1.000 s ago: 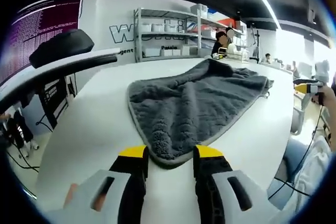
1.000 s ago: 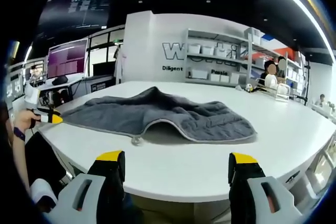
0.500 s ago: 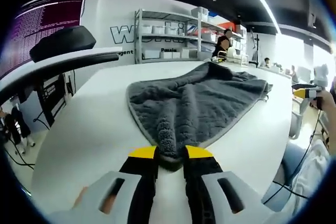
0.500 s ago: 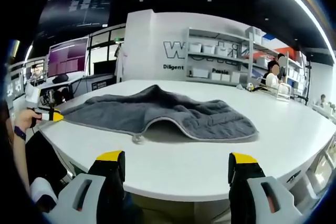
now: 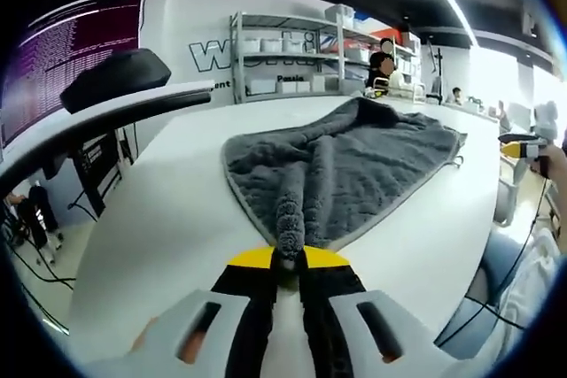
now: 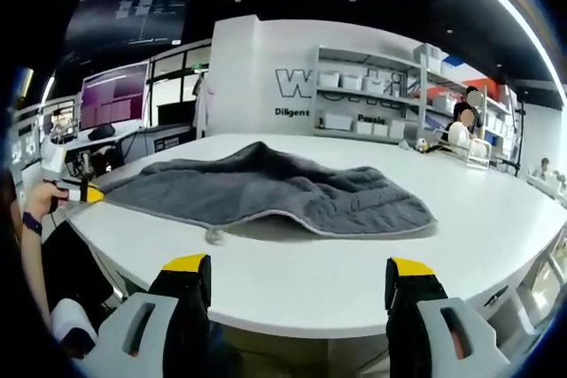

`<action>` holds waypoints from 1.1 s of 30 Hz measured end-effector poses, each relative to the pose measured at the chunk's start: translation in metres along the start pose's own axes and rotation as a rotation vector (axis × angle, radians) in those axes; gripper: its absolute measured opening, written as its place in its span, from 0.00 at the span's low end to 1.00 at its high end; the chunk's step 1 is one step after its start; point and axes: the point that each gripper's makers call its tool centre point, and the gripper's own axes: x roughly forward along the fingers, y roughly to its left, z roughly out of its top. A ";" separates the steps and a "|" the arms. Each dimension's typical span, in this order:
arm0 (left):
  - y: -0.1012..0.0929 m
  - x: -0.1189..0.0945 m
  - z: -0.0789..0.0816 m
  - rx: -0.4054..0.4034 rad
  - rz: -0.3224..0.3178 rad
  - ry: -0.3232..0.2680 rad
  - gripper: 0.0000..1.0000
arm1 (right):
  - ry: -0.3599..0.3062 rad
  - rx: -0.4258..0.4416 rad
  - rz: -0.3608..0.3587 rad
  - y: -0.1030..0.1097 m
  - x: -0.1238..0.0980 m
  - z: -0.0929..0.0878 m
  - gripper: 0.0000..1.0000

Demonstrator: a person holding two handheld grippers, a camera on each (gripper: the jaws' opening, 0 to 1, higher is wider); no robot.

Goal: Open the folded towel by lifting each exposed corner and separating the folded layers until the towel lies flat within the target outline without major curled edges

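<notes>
The grey towel (image 5: 345, 165) lies rumpled across the middle of the white counter (image 5: 151, 219), its near corner pinched in the closed left tool (image 5: 288, 263) while the right tool (image 6: 297, 285) waits open off the counter's edge, so the corner should next be lifted and drawn outward.

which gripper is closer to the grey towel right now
Left. The left gripper has its jaws shut on the near corner of the grey towel. The right gripper is open and held back off the white table edge, with bare tabletop between it and the towel.
</notes>
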 end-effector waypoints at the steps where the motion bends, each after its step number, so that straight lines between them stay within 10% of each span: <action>1: 0.001 0.000 0.000 0.000 0.002 0.001 0.09 | 0.000 0.000 0.000 0.000 0.000 0.000 0.82; 33: 0.042 -0.027 -0.014 0.014 0.230 0.096 0.09 | 0.004 0.003 -0.005 -0.002 -0.002 -0.003 0.82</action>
